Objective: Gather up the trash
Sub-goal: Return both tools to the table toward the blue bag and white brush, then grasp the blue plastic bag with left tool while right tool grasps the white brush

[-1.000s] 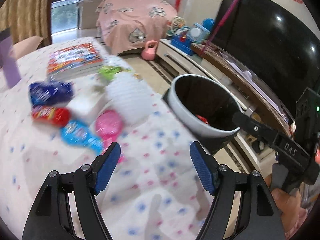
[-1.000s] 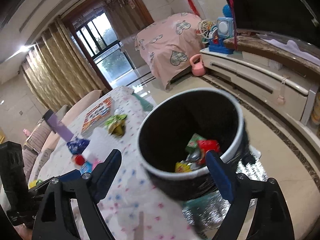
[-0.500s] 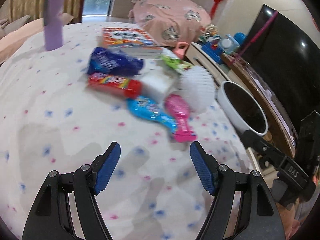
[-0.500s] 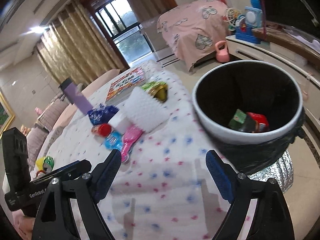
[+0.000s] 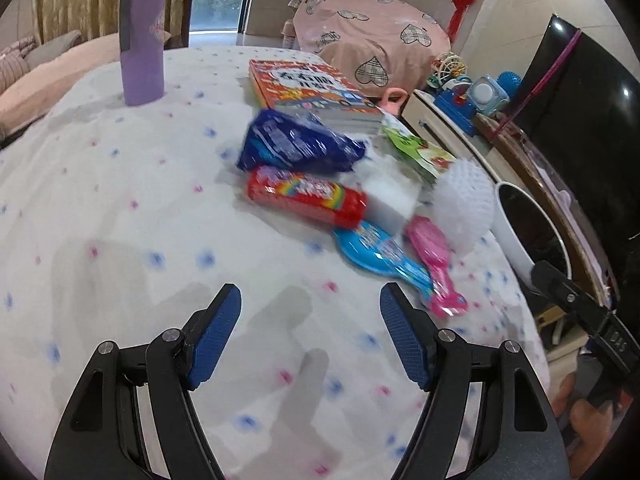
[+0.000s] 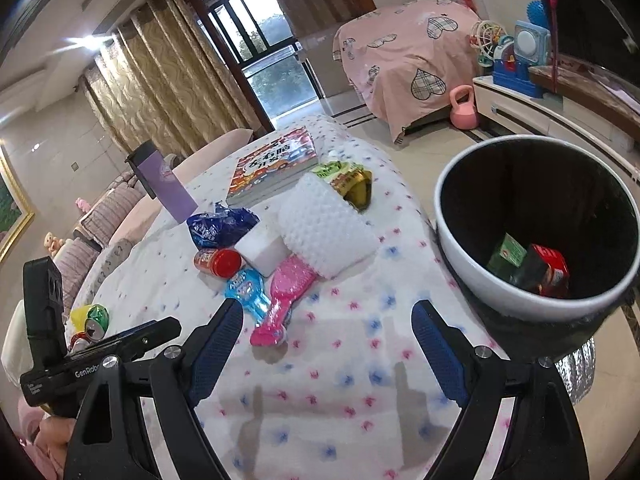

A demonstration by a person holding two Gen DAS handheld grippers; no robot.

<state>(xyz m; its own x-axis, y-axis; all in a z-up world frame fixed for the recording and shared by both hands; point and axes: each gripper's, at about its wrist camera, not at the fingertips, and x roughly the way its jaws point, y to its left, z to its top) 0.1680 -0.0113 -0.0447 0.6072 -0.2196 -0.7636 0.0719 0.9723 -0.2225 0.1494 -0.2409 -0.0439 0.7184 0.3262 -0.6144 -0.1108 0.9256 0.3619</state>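
Table [image 5: 100, 200] with a dotted white cloth under both my grippers. My left gripper [image 5: 310, 334] has jaws wide apart, nothing between them, touching nothing, over bare cloth at the near edge. My right gripper [image 6: 326, 354] has jaws wide apart too, empty, over cloth near the table's right edge.

Bin [image 6: 472, 268], white rim with a black liner, stands off the right edge of the table, just beside it. Inside: a green carton [image 6: 508, 254] and a red pack [image 6: 554, 266] at the bottom, touching each other.

Book [image 6: 276, 164] lies toward the far edge. Purple cup [image 5: 142, 36] stands upright at the far left, well apart from the rest.

Trash is clustered mid-table, nearer the right edge: white brush [image 6: 320, 224], blue bag [image 5: 296, 146], white block [image 5: 390, 198], red tube [image 5: 306, 196], pink comb [image 6: 282, 300], blue wrapper [image 5: 380, 254], green packet [image 6: 346, 178] by the book. Bag, tube, block touching; comb and wrapper side by side.

Crushed cans [image 6: 90, 322] at the left edge, partly hidden behind my left gripper in the right wrist view.
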